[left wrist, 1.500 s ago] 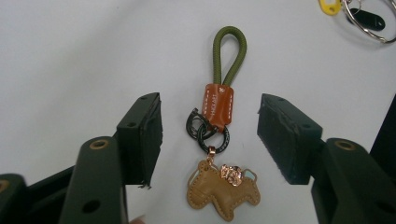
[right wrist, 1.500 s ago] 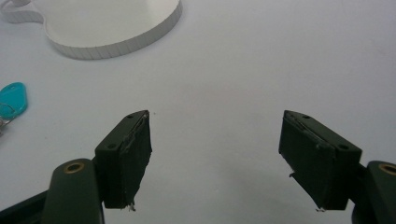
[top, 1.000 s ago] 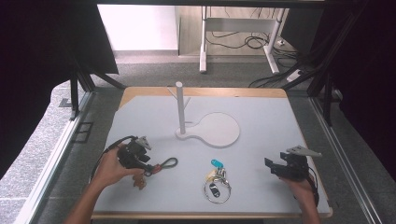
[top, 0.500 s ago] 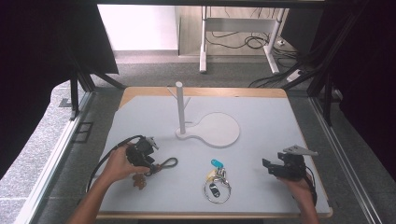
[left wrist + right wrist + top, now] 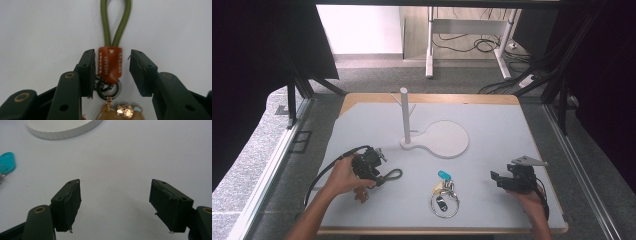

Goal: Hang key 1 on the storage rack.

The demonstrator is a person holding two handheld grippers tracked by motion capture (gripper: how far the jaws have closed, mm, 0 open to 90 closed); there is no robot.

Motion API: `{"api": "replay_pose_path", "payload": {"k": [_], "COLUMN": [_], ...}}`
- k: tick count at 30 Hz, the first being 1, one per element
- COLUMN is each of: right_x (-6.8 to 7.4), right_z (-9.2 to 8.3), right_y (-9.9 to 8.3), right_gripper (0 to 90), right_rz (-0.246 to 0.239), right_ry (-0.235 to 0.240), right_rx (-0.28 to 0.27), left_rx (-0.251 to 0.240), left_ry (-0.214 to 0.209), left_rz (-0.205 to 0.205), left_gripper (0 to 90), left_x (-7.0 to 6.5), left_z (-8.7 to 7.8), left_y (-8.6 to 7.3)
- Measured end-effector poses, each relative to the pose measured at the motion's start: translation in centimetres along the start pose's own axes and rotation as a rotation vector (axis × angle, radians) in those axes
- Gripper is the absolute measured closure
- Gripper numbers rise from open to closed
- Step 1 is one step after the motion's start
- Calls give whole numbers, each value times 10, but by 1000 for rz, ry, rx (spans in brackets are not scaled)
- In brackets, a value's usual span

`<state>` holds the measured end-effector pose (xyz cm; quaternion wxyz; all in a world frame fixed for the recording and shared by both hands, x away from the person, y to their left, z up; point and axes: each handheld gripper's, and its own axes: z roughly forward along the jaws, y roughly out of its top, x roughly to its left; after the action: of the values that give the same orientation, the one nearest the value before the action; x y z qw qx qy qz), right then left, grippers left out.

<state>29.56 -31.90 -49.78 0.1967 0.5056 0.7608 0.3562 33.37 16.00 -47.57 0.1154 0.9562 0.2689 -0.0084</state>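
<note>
**Lanyard keychain between the left jaws, grip not yet made**

Item 1, left: my left gripper [image 5: 381,176] sits low over the keychain [image 5: 110,65] on the table's [image 5: 492,150] left front. The jaws have just been widening a little; the orange tab lies between them, touching or nearly touching one pad, with a clear gap to the other. Not clamped. Risk, as I judge it: closing off-centre could push the tab sideways or catch the metal rings [image 5: 108,87] beneath, and the gold charm [image 5: 122,111] may swing on lifting. The green cord loop [image 5: 115,22] extends ahead, free.

Item 2, centre: white peg stand [image 5: 404,117] on its round base, well apart. Second key bunch [image 5: 443,195] with blue tag lies between my grippers, possibly in the path.

Item 3, right: right gripper [image 5: 498,180] rests with jaws wide, nothing between them.
</note>
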Motion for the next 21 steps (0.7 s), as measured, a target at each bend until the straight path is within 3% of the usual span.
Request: {"api": "replay_pose_path", "payload": {"k": [3,6,15,17,20,21], "right_x": [1,1,2,1,0,0], "right_z": [1,2,5,6,5,5], "right_y": [0,0,0,-1,-1,-1], "right_gripper": [254,254,254,254,254,254], "right_rz": [-2,-6,-8,-6,1,1], "right_ry": [1,3,3,1,-2,-2], "right_rx": [3,8,18,21,18,18], "left_rx": [27,19,-13,-30,-104,-104], "left_ry": [16,26,53,63,42,42], "left_rz": [10,-6,4,2,-34,-34], "left_gripper": [567,591,666,667,667,667], "left_x": [-1,-2,-7,-6,-2,-2], "left_z": [6,6,6,4,-9,-9], "left_y": [1,2,0,-1,-4,-4]}}
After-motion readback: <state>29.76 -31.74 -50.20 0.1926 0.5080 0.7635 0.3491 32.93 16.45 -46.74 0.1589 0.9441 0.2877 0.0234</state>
